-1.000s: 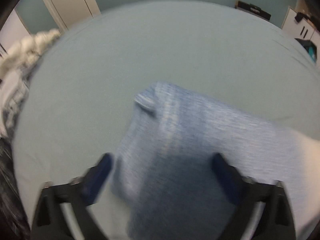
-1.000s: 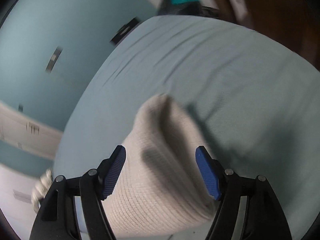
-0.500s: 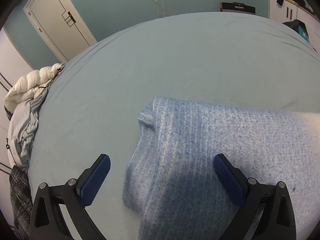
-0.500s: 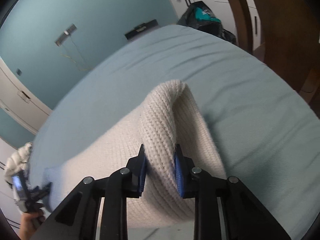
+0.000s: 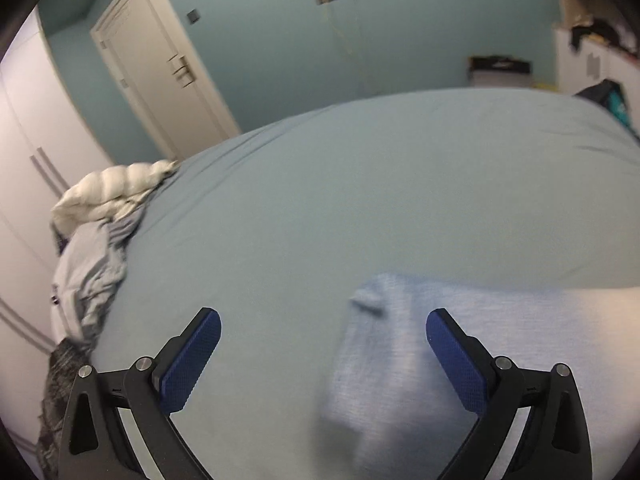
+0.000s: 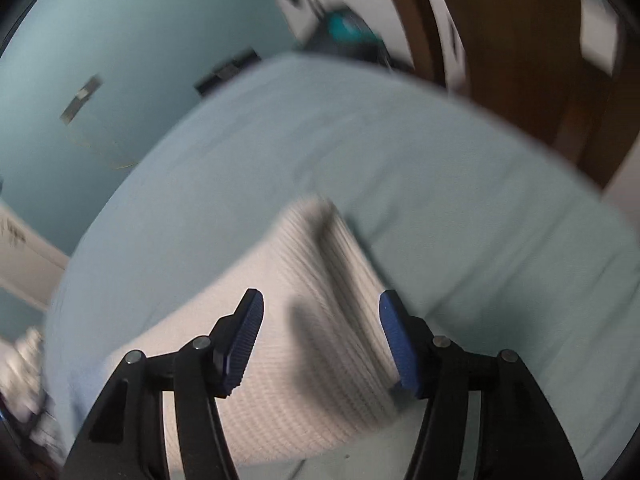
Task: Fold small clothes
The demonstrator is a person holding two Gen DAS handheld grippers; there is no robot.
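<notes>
We see a bed under a smooth pale blue sheet, filling most of both views. At its left edge lies a heap of bedding: a cream quilted duvet above crumpled grey cloth. Behind the bed stands a teal wall with a white door and a small dark switch. A black box sits by the wall, white cupboards to its right. From the right wrist view, we make out brown wooden furniture, blurred.
</notes>
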